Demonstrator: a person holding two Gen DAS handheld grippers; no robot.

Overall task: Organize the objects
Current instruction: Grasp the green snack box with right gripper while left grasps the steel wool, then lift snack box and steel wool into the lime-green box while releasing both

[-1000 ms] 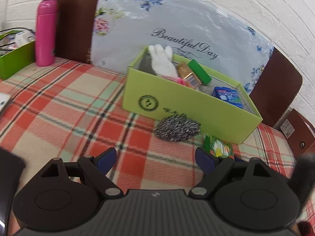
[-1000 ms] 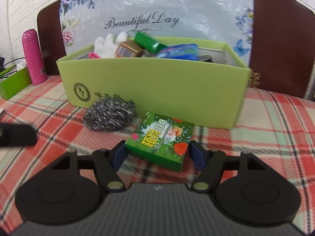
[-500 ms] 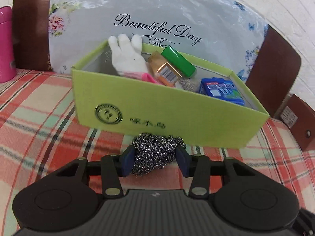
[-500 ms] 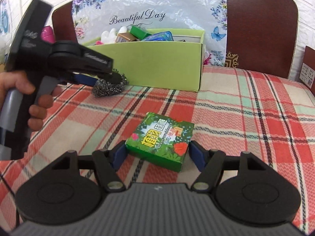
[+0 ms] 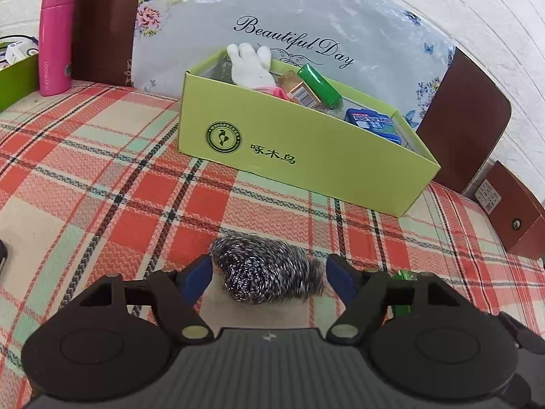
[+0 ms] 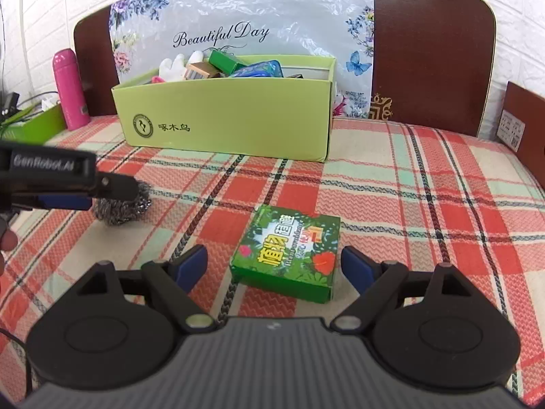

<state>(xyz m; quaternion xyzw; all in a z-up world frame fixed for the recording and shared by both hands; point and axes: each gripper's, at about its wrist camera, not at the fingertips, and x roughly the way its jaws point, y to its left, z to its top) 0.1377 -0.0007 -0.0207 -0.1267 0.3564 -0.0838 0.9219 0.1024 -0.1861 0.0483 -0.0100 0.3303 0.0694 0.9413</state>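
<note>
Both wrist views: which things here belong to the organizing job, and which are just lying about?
Part of the job:
- steel wool scourer, loose between the opening left gripper
- green printed box, loose between the opening right gripper
- green storage box, already partly filled

Just lying about:
- pink flask
- floral plastic bag
- plaid cloth

Bright, even, soft lighting with faint shadows only. Strong fisheye bending and dark corners at the edges. Motion-blurred steel scourer (image 5: 269, 272) between the left jaws; elsewhere sharp.
</note>
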